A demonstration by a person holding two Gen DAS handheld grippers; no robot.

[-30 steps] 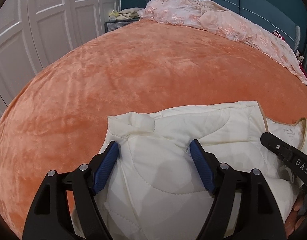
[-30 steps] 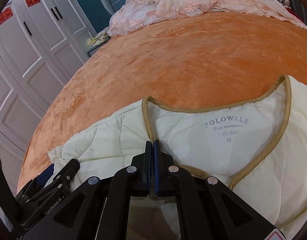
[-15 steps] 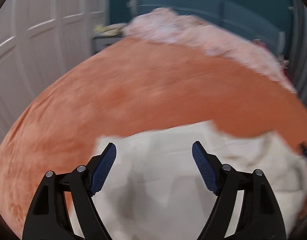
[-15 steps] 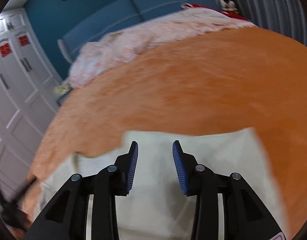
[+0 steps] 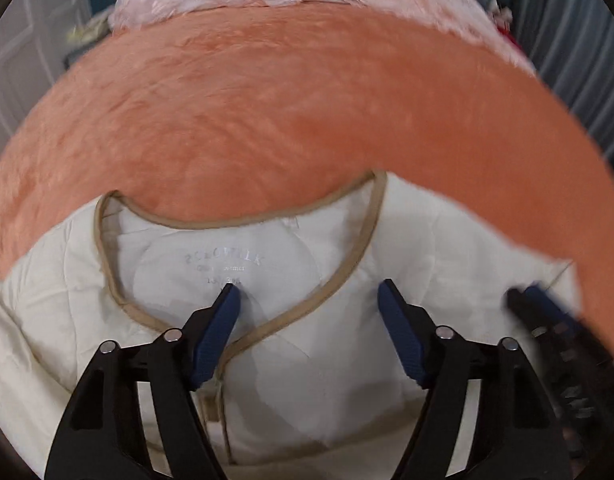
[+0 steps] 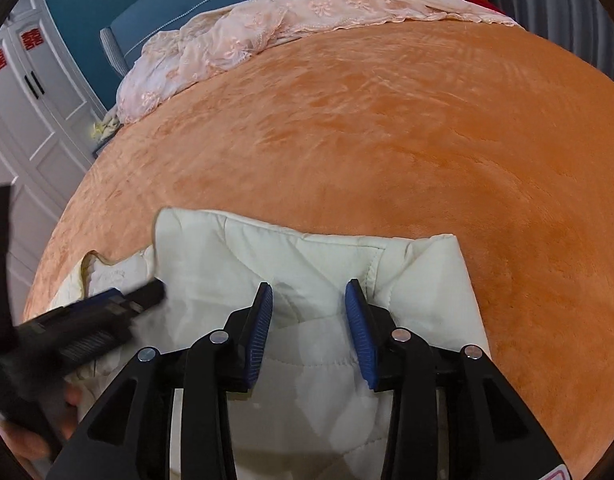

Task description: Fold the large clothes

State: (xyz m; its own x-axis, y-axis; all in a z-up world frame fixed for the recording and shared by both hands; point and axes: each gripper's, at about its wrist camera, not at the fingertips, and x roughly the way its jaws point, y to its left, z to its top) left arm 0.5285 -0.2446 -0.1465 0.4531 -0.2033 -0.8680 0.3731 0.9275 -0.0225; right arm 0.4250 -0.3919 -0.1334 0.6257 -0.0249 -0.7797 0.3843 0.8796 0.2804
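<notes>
1. The right gripper [image 6: 309, 320] has let go of the neckline; its fingers now stand apart
2. The left gripper [image 5: 309, 332] hangs wide over the cream jacket [image 5: 331, 364] on the orange bed [image 6: 387, 140], so a fresh grasp likely follows

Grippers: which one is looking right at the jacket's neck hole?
The left gripper: the tan-edged collar lies ahead of it. The right gripper faces plain quilting.
</notes>
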